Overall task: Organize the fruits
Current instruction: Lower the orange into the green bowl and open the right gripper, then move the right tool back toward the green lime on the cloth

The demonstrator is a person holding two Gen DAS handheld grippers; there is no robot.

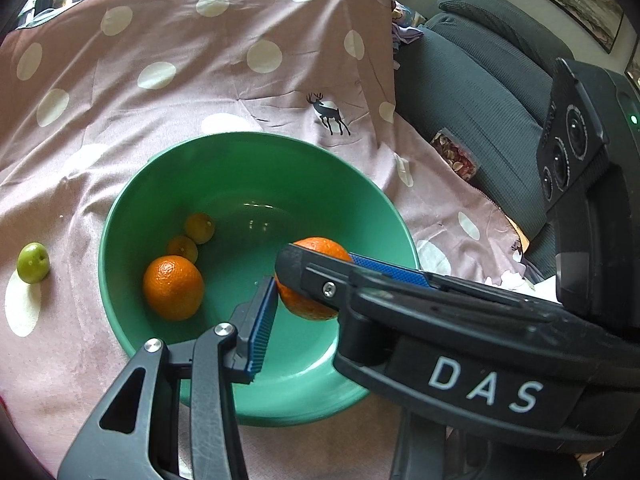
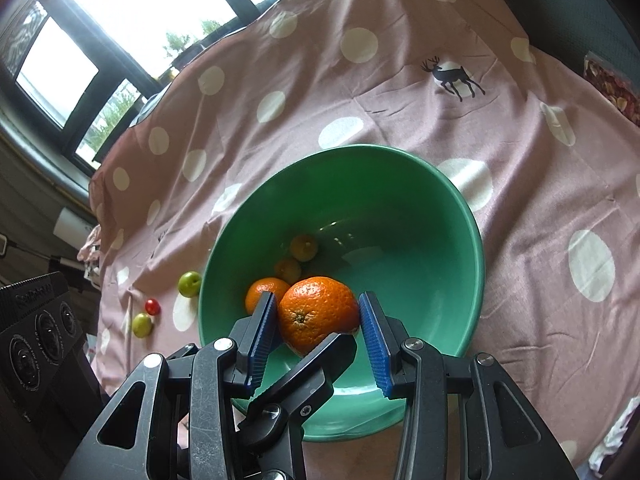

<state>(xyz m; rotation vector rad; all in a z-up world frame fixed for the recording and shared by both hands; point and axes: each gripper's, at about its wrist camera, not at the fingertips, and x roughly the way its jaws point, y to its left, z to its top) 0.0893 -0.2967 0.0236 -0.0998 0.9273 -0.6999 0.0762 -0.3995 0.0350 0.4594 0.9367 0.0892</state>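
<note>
A green bowl [image 1: 256, 148] [image 2: 460, 208] stands on a pink dotted cloth. It holds one orange [image 1: 174, 288] [image 2: 260, 294] and two small yellow-orange fruits [image 1: 199, 227] [image 2: 304, 247]. Just above the bowl's near side hangs a second orange [image 1: 310, 306] [image 2: 316, 312], gripped by both grippers at once. My right gripper [image 2: 318, 306] has a blue pad on each side of it. My left gripper [image 1: 316, 300] presses its left pad against the orange. Its other finger [image 2: 320, 364] crosses under the fruit and is hidden in the left wrist view behind the right gripper's finger [image 1: 316, 270].
Left of the bowl, two green fruits [image 2: 189, 284] [image 2: 143, 324] and a small red one [image 2: 152, 306] lie on the cloth [image 1: 200, 80]; one of the green fruits [image 1: 33, 262] shows in the left wrist view. A grey seat [image 1: 480, 92] with a snack packet [image 1: 456, 154] is to the right.
</note>
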